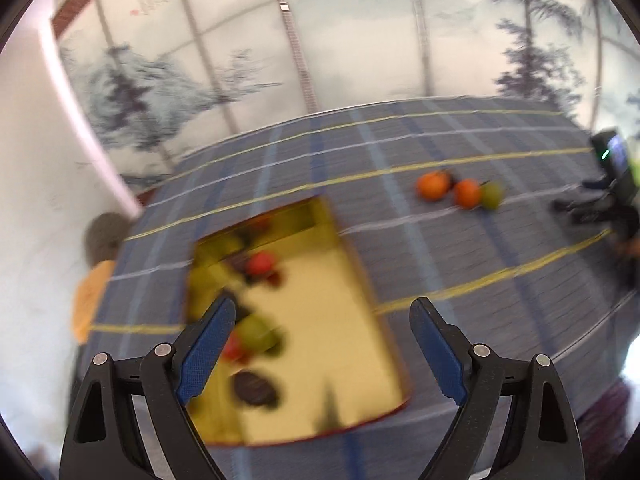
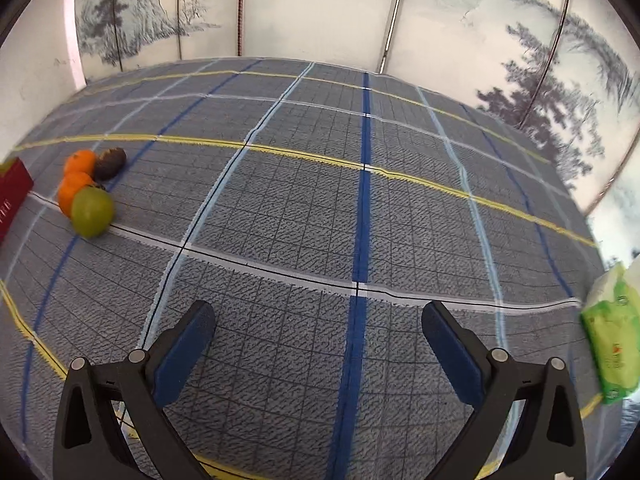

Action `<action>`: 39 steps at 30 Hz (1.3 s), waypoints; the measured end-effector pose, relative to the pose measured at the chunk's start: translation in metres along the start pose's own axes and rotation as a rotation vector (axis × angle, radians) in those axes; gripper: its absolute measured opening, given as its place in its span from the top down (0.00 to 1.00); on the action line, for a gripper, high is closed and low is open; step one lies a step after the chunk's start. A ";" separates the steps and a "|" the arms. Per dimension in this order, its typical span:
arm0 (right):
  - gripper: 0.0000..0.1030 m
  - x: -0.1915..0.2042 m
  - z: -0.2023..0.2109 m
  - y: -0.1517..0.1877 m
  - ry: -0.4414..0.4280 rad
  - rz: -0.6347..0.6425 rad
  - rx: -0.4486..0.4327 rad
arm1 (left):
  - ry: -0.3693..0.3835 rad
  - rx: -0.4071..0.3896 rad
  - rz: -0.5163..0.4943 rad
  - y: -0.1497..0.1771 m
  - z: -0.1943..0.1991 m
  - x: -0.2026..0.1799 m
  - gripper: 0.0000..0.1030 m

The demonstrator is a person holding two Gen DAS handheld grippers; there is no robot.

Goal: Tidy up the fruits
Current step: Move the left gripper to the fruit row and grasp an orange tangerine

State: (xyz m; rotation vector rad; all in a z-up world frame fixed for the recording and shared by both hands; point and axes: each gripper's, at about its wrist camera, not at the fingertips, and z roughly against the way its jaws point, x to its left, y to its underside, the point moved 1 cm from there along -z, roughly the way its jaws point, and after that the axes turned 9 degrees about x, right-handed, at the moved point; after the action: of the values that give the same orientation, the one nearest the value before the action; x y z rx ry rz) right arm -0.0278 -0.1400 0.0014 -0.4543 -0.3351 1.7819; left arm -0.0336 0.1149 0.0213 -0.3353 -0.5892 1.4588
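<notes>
Ahead, right claw (image 2: 318, 322) gapes over bare checked cloth (image 2: 280, 220).

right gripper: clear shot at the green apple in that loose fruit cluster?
Probably yes. The right gripper is open and empty, with only bare tablecloth between it and the green apple. The apple sits nearest of the cluster, though an orange touches it behind, so it may get nudged.

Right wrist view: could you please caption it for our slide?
Open right gripper over blue plaid tablecloth; green apple, two oranges and dark brown fruit clustered far left.
</notes>
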 end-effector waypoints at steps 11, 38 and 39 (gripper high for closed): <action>0.00 -0.003 -0.006 -0.002 -0.100 -0.035 0.029 | 0.475 0.209 0.211 -0.105 -0.093 -0.071 0.42; 0.00 -0.020 0.001 0.002 -0.276 -0.093 -0.023 | 0.457 0.329 0.486 -0.125 -0.179 -0.098 0.54; 0.00 -0.020 0.001 0.002 -0.276 -0.093 -0.023 | 0.476 0.325 0.528 -0.122 -0.181 -0.092 0.58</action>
State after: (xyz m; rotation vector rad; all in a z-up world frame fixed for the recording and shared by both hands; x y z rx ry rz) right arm -0.0253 -0.1602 0.0035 -0.2043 -0.5614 1.7522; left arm 0.1682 0.0365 -0.0749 -0.5862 0.1395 1.8626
